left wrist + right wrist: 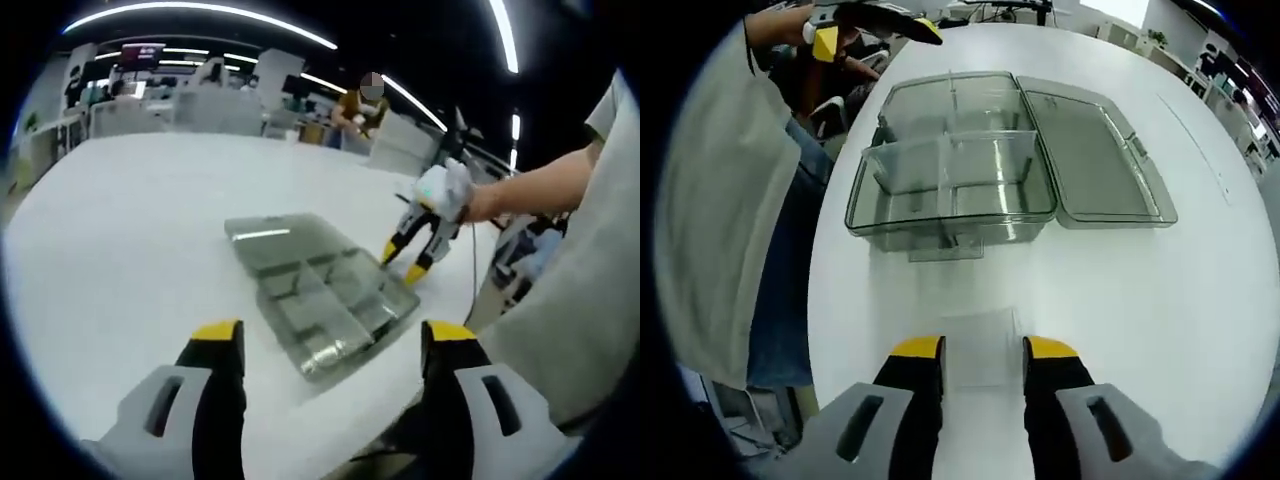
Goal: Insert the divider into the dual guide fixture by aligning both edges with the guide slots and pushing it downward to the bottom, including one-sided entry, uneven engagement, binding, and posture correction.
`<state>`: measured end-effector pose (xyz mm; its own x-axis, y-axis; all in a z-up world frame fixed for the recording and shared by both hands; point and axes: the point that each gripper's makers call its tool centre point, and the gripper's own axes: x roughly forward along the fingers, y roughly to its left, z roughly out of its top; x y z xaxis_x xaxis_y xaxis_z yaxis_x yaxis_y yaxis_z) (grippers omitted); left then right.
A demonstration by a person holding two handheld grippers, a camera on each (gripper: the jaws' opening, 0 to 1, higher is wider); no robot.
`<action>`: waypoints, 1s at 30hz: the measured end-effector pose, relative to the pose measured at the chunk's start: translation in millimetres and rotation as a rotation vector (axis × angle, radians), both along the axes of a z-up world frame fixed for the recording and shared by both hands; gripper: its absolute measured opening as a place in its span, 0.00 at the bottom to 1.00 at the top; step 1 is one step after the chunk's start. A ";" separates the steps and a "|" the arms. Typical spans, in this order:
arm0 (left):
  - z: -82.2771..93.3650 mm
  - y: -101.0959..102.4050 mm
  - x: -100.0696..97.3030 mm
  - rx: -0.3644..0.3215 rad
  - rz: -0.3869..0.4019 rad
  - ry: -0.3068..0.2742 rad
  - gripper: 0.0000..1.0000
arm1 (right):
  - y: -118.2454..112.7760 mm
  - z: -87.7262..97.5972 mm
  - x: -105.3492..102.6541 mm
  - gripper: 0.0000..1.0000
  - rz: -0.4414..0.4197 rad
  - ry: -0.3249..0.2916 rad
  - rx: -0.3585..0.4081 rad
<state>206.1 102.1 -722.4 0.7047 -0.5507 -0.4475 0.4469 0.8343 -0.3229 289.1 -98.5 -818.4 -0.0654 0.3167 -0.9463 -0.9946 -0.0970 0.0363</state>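
Setting: white counter [1200, 300], round-edged; the person stands at its near edge, with clothing and a forearm showing at the sides of both views.
Fixture: clear smoke-tinted plastic compartment box [950, 165] with its flat hinged lid [1095, 155] swung open and lying on the counter beside it; internal walls split the tray into cells. In the left gripper view the same box [320, 295] sits near the counter's near edge.
Divider: thin clear rectangular plastic sheet [980, 345], hard to read against the white top. It lies between the right tool's jaws, short of the box and nearer the person's edge of the counter.
Right tool [982, 350]: yellow-tipped jaws set close either side of the sheet. It appears clenched on the divider, though actual contact is hard to confirm through the clear plastic.
Left tool [330, 335]: jaws spread wide, released, nothing between them, hovering on the near side of the box.
Key relation: the box lies straight ahead of the right tool, along its jaw line, with the long side of the tray running crosswise. The right tool carries the part, while the left is free to steady the box.
Judgement: slot alignment not yet begun; the divider is apart from the box.
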 end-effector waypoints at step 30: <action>1.3 -0.4 -2.2 0.007 -0.008 0.017 0.68 | -1.7 -0.2 4.4 0.14 -0.062 0.047 -0.029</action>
